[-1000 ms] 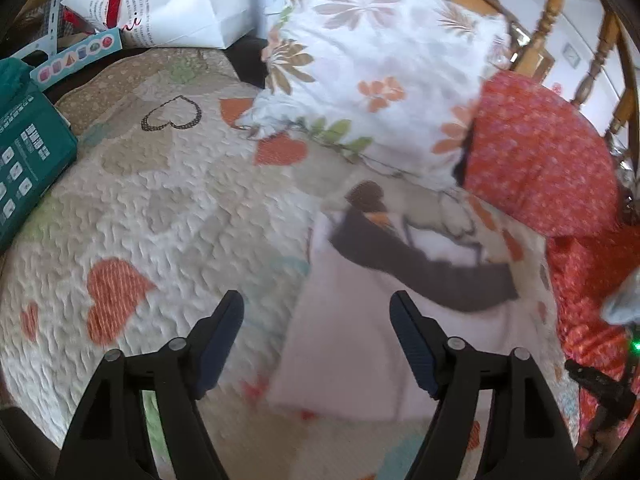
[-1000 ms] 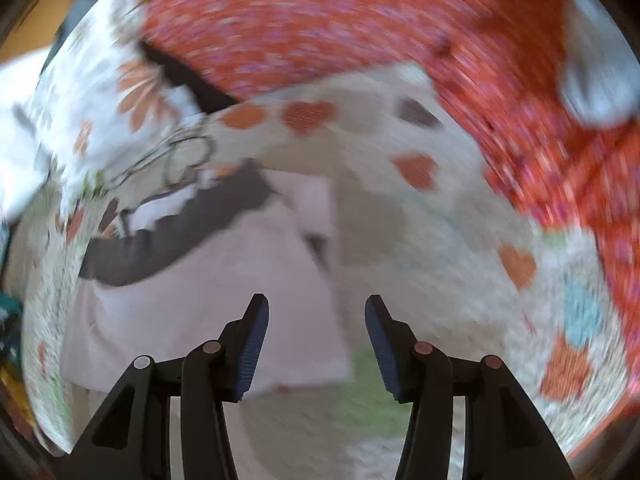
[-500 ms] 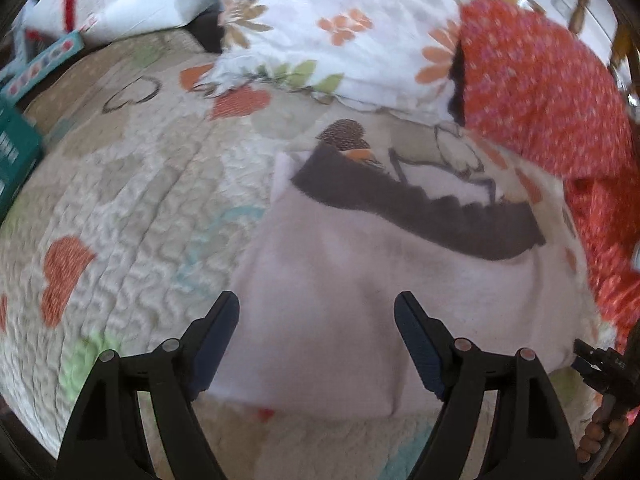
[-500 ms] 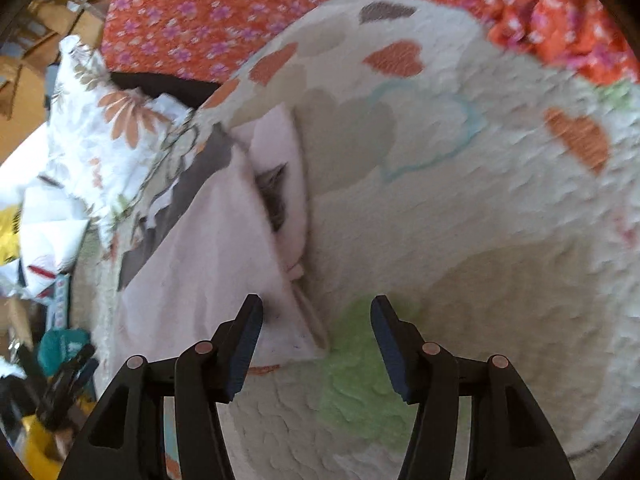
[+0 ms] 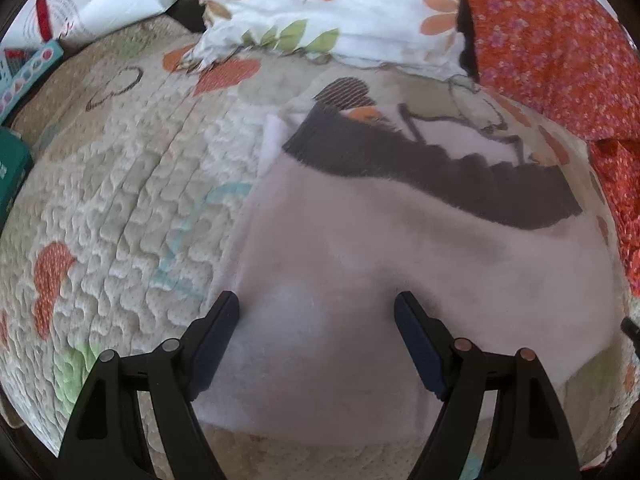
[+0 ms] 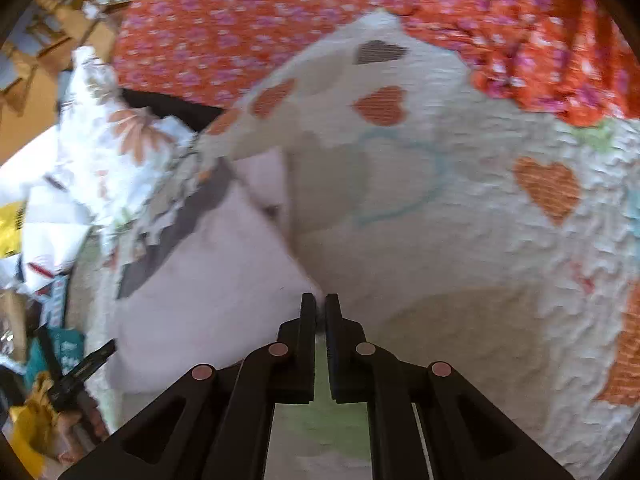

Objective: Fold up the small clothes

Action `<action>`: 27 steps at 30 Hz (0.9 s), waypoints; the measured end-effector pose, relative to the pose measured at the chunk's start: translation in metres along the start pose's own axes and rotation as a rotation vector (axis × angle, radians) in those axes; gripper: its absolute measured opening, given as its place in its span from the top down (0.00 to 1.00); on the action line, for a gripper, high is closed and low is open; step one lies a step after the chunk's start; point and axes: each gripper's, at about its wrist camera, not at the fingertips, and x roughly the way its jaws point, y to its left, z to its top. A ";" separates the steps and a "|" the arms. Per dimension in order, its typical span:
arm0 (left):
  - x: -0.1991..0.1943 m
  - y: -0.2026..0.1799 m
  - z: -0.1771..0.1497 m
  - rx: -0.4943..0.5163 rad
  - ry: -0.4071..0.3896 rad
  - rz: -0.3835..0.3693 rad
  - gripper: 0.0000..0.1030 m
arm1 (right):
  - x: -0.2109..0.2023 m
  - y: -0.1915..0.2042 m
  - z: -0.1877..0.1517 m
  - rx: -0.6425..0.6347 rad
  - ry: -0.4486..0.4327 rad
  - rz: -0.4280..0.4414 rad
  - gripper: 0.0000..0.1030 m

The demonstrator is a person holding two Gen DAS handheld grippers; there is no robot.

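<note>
A small pale pink garment [image 5: 360,264] with a dark grey band [image 5: 440,176] lies flat on a quilted bedspread [image 5: 120,208] with heart patches. My left gripper [image 5: 316,312] is open, its jaws straddling the garment's near part just above the cloth. In the right wrist view the same garment [image 6: 208,280] lies at the left. My right gripper [image 6: 320,304] is shut on the garment's near right corner.
A white floral pillow [image 5: 340,12] and an orange flowered cloth [image 5: 560,48] lie at the far side. A teal box [image 5: 12,168] stands at the left edge. Wooden chair rails [image 6: 48,20] and clutter [image 6: 32,360] are at the left.
My left gripper has moved forward over the garment and stayed open. My right gripper has moved to the garment's corner and closed on it.
</note>
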 end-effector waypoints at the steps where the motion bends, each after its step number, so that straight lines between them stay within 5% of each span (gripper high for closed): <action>1: 0.001 0.002 0.000 -0.008 0.006 -0.004 0.23 | 0.000 0.000 0.000 -0.013 -0.005 -0.063 0.98; 7: -0.001 0.014 -0.002 -0.041 0.015 0.003 0.23 | -0.003 -0.011 0.009 0.093 -0.012 0.052 0.96; 11: -0.012 0.036 0.001 -0.104 -0.016 0.008 0.23 | 0.000 -0.001 0.010 0.116 -0.010 0.100 0.67; 16: -0.016 0.077 0.004 -0.219 -0.012 0.016 0.23 | 0.002 0.038 0.008 0.017 -0.026 0.065 0.53; 22: 0.000 0.108 -0.002 -0.311 0.071 -0.022 0.23 | 0.006 0.057 0.002 -0.046 -0.030 0.029 0.48; 27: 0.007 0.102 -0.007 -0.269 0.092 -0.059 0.16 | 0.014 0.060 -0.001 -0.059 -0.024 0.033 0.48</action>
